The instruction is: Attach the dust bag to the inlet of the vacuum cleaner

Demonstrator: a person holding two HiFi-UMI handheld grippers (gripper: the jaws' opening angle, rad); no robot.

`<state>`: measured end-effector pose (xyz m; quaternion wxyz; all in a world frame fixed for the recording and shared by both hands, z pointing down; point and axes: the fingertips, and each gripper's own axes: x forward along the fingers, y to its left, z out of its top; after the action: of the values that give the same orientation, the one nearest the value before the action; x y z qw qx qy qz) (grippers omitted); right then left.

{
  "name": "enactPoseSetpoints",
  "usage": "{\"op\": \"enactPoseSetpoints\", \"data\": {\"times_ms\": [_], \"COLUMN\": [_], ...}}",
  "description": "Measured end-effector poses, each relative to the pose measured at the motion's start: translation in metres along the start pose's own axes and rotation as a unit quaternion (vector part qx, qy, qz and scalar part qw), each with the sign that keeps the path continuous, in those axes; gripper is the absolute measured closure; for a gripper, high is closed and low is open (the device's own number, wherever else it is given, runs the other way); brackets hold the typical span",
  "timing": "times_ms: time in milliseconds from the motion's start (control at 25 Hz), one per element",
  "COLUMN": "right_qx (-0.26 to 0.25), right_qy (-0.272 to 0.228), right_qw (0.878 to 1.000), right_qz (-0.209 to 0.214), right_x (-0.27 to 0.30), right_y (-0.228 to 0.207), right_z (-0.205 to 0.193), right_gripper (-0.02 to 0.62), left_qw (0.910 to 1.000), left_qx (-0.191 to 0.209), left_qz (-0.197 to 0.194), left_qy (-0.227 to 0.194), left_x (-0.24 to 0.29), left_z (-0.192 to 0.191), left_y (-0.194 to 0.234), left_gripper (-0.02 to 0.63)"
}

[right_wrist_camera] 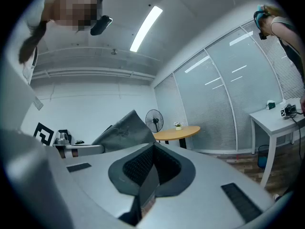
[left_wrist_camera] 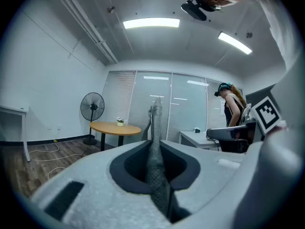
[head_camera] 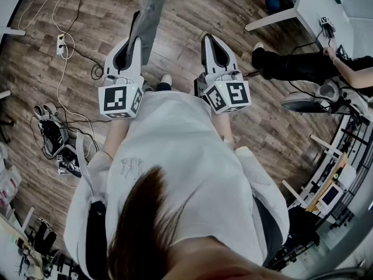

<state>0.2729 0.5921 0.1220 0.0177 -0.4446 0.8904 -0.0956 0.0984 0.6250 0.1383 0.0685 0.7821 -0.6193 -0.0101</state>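
Observation:
The dust bag [head_camera: 150, 13] is a flat grey sheet that sticks out forward from my left gripper [head_camera: 135, 27], which is shut on its near edge. In the left gripper view the bag [left_wrist_camera: 156, 128] stands edge-on, pinched between the closed jaws of the left gripper [left_wrist_camera: 158, 187]. My right gripper [head_camera: 210, 39] is held level beside the left one, shut, with nothing between its jaws. From the right gripper view the bag [right_wrist_camera: 125, 130] shows as a grey slope off to the left of the right gripper [right_wrist_camera: 148, 175]. No vacuum cleaner is recognisable in any view.
I stand on a wooden floor with cables and a power strip [head_camera: 60, 42] at the left. Another person [head_camera: 303, 66] sits at the right by a white table [head_camera: 326, 10]. Ahead are a standing fan [left_wrist_camera: 92, 106], a round wooden table [left_wrist_camera: 115, 128] and glass partitions.

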Motion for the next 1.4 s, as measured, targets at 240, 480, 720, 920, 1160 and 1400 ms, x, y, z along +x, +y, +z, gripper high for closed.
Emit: {"op": "enactPoseSetpoints", "data": {"times_ms": [240, 480, 720, 920, 1160, 1400], "right_qx": [0.0, 0.001, -0.011, -0.008, 0.001, 0.009], "right_qy": [0.003, 0.004, 0.001, -0.017, -0.008, 0.0], "right_qw": [1.0, 1.0, 1.0, 0.999, 0.999, 0.999], "right_qz": [0.002, -0.001, 0.004, 0.035, 0.039, 0.037], "right_x": [-0.007, -0.013, -0.011, -0.011, -0.006, 0.013], "right_y": [-0.002, -0.01, -0.015, -0.012, -0.013, -0.018], "right_z": [-0.004, -0.004, 0.0, 0.004, -0.004, -0.005], "right_gripper": [0.595, 0.595, 0.595, 0.594, 0.594, 0.594], "left_qw": [0.9981, 0.9922, 0.992, 0.9956, 0.9945, 0.993], "left_qx": [0.061, 0.123, 0.124, 0.092, 0.102, 0.109], "left_qz": [-0.004, -0.017, -0.022, -0.012, 0.008, 0.022], "left_qy": [0.006, 0.01, 0.008, 0.013, 0.024, 0.04], "left_x": [-0.003, -0.001, 0.005, 0.008, 0.01, 0.022], "left_z": [-0.002, 0.0, 0.004, 0.003, 0.001, 0.0], "left_y": [-0.012, -0.03, -0.037, -0.033, -0.018, 0.003], "left_gripper": [0.569, 0.569, 0.569, 0.569, 0.569, 0.569]}}
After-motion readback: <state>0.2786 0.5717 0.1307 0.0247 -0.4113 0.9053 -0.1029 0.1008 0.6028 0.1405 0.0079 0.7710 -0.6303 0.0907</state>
